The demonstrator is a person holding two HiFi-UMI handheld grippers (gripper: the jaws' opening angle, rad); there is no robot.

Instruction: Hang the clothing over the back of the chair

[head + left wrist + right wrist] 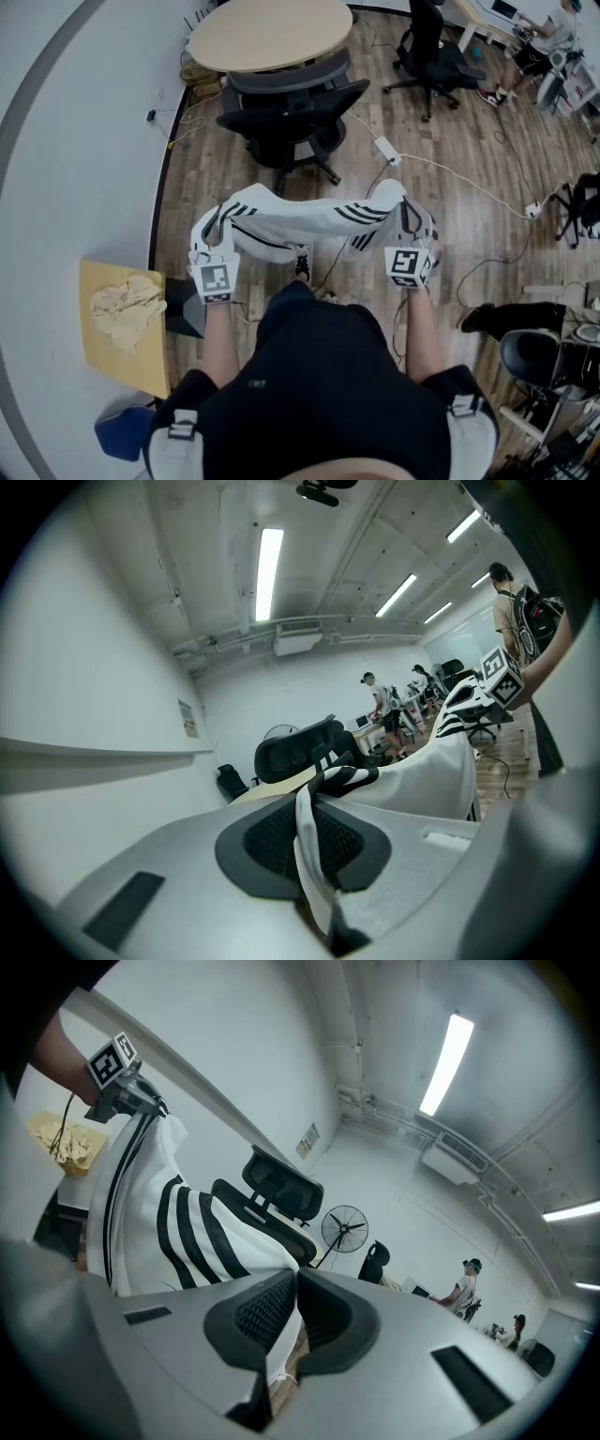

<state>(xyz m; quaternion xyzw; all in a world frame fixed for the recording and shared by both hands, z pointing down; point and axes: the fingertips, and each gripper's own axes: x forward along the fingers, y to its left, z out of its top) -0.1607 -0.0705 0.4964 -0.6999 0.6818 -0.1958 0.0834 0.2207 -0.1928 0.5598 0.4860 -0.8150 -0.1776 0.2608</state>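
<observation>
A white garment with black stripes (300,217) hangs stretched between my two grippers at chest height. My left gripper (211,246) is shut on its left end; the cloth (314,855) is pinched between the jaws. My right gripper (412,234) is shut on the right end, where white cloth (281,1335) sits between the pads. A black office chair (292,108) stands just beyond the garment, its back toward me. The chair's headrest (298,747) shows ahead in the left gripper view, and the same chair back (281,1190) shows in the right gripper view.
A round wooden table (270,33) stands behind the chair. White cables and a power strip (386,148) lie on the wood floor. A second black chair (431,56) is at the back right. A tan board with a cloth (124,314) lies at my left by the wall.
</observation>
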